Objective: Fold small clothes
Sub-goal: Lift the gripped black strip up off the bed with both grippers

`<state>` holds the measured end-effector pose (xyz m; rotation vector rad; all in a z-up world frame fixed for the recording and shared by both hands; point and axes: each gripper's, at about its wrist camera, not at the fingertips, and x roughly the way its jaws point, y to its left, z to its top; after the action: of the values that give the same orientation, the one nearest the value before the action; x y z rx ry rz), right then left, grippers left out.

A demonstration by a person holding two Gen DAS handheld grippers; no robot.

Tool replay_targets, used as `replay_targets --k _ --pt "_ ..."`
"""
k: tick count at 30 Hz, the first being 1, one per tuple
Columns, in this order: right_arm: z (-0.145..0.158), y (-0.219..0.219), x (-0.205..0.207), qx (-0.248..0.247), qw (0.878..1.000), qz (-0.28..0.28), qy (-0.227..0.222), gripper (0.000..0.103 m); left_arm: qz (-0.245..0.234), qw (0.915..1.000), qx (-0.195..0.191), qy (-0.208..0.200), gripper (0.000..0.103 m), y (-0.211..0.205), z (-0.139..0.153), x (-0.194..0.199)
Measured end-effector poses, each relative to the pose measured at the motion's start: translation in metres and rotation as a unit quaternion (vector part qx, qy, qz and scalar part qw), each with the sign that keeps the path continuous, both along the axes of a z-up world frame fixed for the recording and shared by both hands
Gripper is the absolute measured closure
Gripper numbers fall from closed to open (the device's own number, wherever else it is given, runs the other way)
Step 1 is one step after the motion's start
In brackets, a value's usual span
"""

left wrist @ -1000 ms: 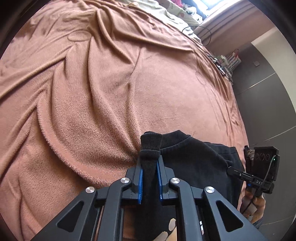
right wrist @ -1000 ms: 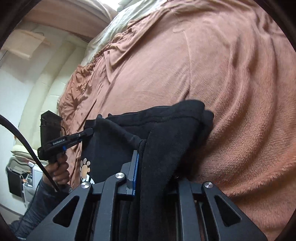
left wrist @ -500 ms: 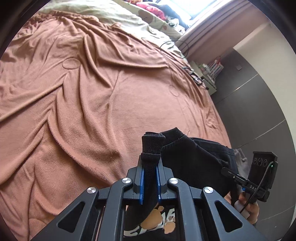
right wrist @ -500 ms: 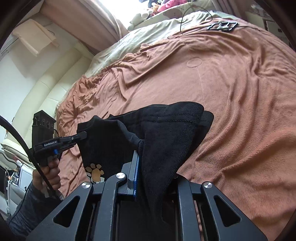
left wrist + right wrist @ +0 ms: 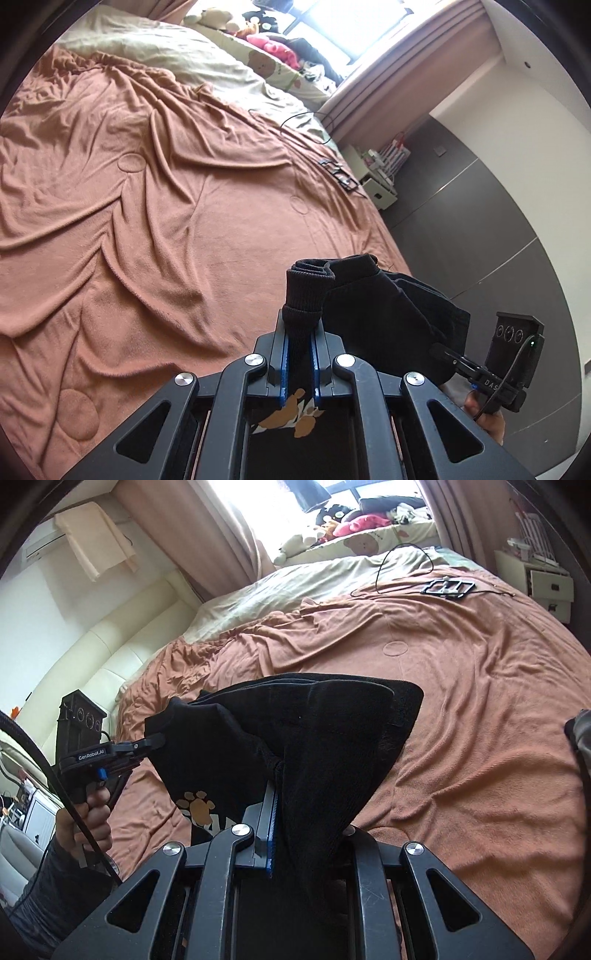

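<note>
1. Left gripper (image 5: 299,354) fingers clamp black garment (image 5: 384,325) by its ribbed cuff.
2. Right gripper (image 5: 291,834) fingers grip another bunched edge.
3. Garment hangs betw. both, above brown blanket (image 5: 155,206) on bed.

Both grippers have come up a fair bit over the last second. The black sweatshirt (image 5: 325,746) was down near the brown blanket (image 5: 155,229) before, now it hangs well clear of it between the left gripper (image 5: 300,350) and the right gripper (image 5: 295,834). The orange paw print (image 5: 197,806) has swung into full view, and the far pillows and window now show too.
</note>
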<state>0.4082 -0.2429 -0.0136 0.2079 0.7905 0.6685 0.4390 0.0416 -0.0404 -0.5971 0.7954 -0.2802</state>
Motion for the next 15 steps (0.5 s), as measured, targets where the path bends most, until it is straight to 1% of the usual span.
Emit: replay_targets --k 8,15 --pt "0.026 -0.006 -0.044 -0.008 0.999 -0.007 -0.03 0.092 -0.005 0.9995 -0.011 -0.028 0.094 -0.002 0.025 -0.033" --pt "0.051 -0.015 -0.082 -0.016 0.998 -0.026 -0.063 0.093 -0.017 0.9975 -0.019 -0.065 0.095 -0.006 0.055 -0.066"
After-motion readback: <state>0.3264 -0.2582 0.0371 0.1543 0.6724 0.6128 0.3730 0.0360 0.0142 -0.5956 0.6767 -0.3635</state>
